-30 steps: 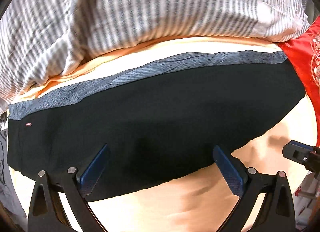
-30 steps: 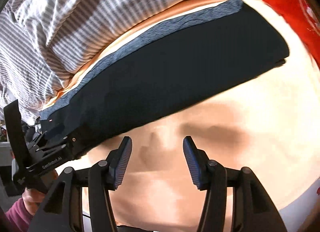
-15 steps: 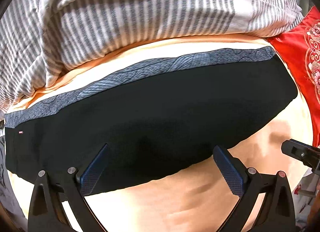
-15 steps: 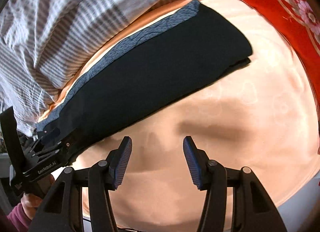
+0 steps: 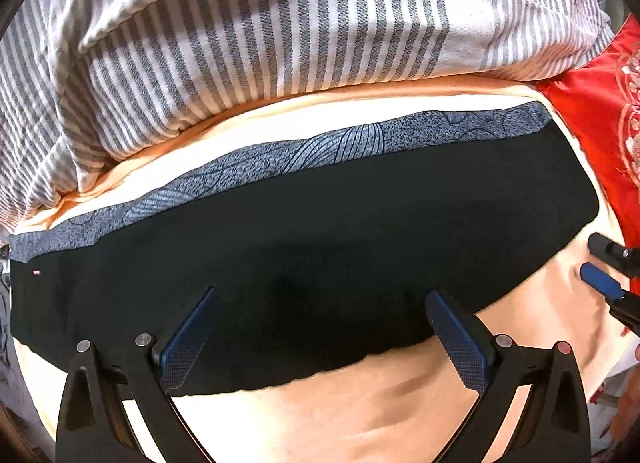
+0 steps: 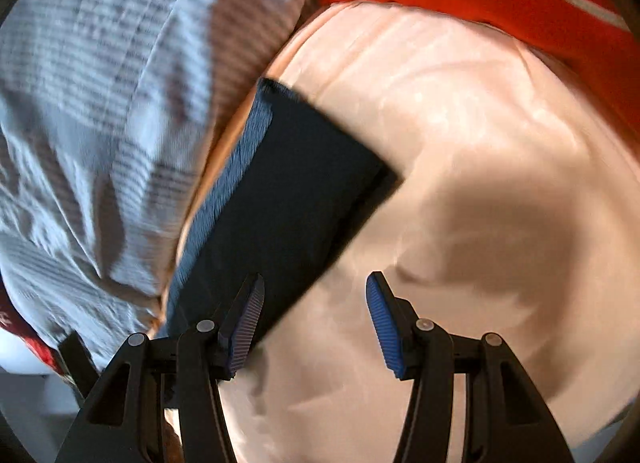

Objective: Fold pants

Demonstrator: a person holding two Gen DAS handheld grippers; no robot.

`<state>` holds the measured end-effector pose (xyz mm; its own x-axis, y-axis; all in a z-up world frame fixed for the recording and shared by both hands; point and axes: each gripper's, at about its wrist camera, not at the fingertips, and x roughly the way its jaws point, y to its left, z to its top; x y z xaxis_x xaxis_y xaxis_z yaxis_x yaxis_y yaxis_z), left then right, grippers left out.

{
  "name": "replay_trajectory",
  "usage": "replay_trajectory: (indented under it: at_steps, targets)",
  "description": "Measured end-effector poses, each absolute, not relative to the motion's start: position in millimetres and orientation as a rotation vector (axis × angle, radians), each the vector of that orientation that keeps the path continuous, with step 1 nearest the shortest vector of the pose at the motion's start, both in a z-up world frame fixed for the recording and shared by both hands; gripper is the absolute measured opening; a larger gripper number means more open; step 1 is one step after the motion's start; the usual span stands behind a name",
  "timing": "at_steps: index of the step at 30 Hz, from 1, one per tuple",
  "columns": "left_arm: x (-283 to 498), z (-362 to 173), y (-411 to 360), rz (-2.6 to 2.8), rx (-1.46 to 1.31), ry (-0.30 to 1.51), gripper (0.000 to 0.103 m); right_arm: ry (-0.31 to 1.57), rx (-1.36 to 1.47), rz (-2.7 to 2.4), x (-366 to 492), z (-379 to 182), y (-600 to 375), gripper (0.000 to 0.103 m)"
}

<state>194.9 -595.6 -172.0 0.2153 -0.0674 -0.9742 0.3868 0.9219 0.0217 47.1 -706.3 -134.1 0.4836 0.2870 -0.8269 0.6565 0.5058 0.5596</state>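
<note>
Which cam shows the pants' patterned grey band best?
Left wrist. There the patterned band runs sharp along the whole far edge of the black pants, line pattern readable. The right wrist view is motion-blurred and shows only part of the band as a bluish strip at the pants' left edge.

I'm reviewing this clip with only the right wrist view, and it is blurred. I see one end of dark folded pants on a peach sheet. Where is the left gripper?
Observer: The left gripper hovers over the near edge of the black folded pants, its fingers apart and gripping nothing.
Operator: How does the rest of the pants lie?
Observer: As one long flat strip, with a grey patterned band along the far edge.
Operator: Is there any marker at the other end?
Observer: A small red tag sits near the left end.
</note>
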Motion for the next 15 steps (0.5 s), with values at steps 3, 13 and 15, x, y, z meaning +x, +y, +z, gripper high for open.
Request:
replay_trajectory:
  at_steps: [3,13,15]
  targets:
    - [199.5,-178.1,-599.2,-0.299,0.278,1.328,0.103,1.071,1.077,-0.282,56.3,-146.0,-713.0,0.057]
    - [217.8,-182.1,-611.5,-0.245,0.265,1.309,0.103,0.993,1.141,-0.267,57.3,-159.4,-726.3,0.057]
    - [220.7,-183.6,-609.6,-0.239,0.268,1.304,0.103,0.980,1.163,-0.254,58.1,-162.5,-729.1,0.058]
